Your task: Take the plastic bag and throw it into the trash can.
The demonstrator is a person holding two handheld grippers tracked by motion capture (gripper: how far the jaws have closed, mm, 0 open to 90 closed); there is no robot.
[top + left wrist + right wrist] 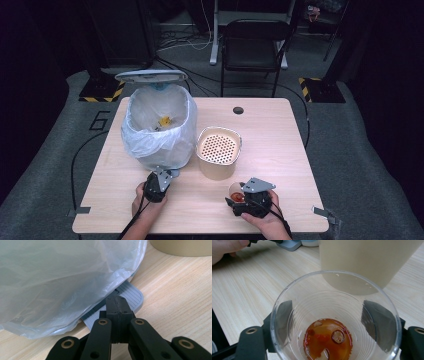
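My left gripper (159, 184) sits low on the near left part of the counter (280, 150), the hand wrapped round its body from below, pointing away from me at the foot of the pedal bin (159, 127). In the left gripper view its jaws are clenched flat against each other with nothing between them, and their tips rest on or just over the bin's grey ribbed pedal (130, 296); I cannot tell whether they press it. The bin's lid (151, 75) stands raised behind the bin, and the translucent liner bag (62, 277) billows over the pedal. My right gripper (240, 196) lies near the front right of the counter, hand behind it, aimed leftward and away toward the beige strainer pot (218, 152). Its jaws are grasping a clear plastic cup (334, 317): in the right gripper view the two pads sit against opposite sides of the cup wall. The cup is ribbed and thin, open mouth facing the camera, with a small pool of reddish-orange liquid and a few soft brown and red scraps (328, 338) gathered at its bottom. It is held just in front of the pot, whose perforated insert shows from above, and whose beige wall stands right behind the cup rim. The two grippers are well apart.
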